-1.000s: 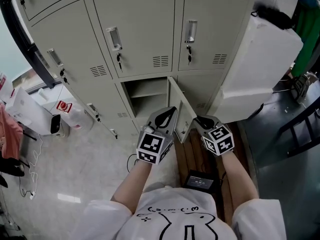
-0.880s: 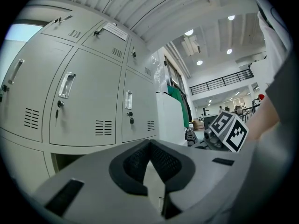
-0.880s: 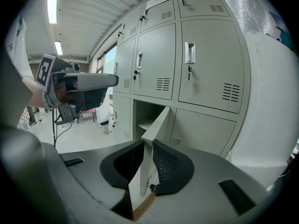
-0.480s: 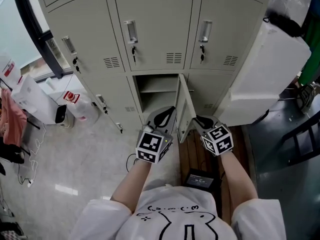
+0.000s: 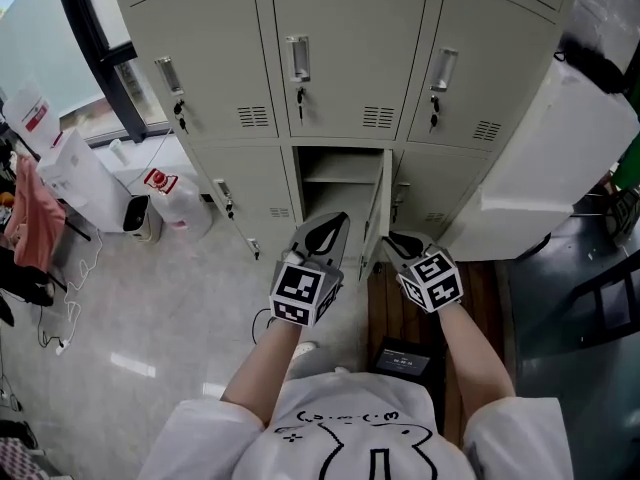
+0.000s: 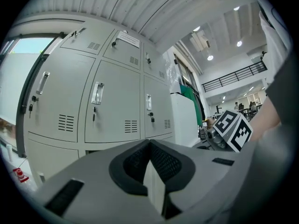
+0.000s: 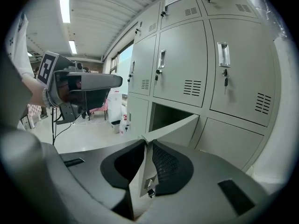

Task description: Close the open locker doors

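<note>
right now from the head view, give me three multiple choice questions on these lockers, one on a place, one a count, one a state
1. Where is the open compartment?
A) lower row, middle
B) upper row, left
C) lower row, far right

2. How many closed doors make up the full row just above it?
A) one
B) three
C) five

3. How does the open door stand?
A) shut flush
B) swung out into the room
C) off its hinges on the floor

Answers:
1 A: it sits under the middle upper door, with a shut locker on either side.
2 B: three doors with handles stand side by side there.
3 B: it juts out edge-on from the compartment's right side.
</note>
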{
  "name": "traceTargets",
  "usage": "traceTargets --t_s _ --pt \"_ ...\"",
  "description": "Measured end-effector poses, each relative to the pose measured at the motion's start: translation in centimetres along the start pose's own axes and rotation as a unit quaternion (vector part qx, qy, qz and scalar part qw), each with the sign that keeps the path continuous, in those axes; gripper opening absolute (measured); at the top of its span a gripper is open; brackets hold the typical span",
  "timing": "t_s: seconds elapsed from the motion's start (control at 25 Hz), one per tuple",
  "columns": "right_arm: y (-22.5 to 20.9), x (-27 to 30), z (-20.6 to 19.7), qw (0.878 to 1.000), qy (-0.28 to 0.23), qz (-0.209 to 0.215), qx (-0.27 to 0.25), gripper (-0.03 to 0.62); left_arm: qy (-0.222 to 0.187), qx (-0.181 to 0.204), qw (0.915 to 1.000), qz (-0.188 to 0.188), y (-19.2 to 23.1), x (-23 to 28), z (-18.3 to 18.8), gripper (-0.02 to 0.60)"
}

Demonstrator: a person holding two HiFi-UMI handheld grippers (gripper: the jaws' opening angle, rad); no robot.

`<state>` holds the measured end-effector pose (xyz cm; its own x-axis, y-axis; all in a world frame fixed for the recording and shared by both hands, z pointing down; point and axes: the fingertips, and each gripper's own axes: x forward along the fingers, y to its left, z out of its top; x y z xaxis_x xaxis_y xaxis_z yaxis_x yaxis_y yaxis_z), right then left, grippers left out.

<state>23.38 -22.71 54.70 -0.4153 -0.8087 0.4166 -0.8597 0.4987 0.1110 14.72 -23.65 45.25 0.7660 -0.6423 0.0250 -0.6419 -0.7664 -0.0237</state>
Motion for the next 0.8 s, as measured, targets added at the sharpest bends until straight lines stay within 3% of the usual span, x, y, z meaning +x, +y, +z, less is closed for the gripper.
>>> traceTargets --t_s 0.8 --pt "4.1 6.7 3.6 1.000 0.014 -0.008 -0.001 0.058 0.003 -0.011 0.9999 0.002 7.2 -1.4 -0.1 0.020"
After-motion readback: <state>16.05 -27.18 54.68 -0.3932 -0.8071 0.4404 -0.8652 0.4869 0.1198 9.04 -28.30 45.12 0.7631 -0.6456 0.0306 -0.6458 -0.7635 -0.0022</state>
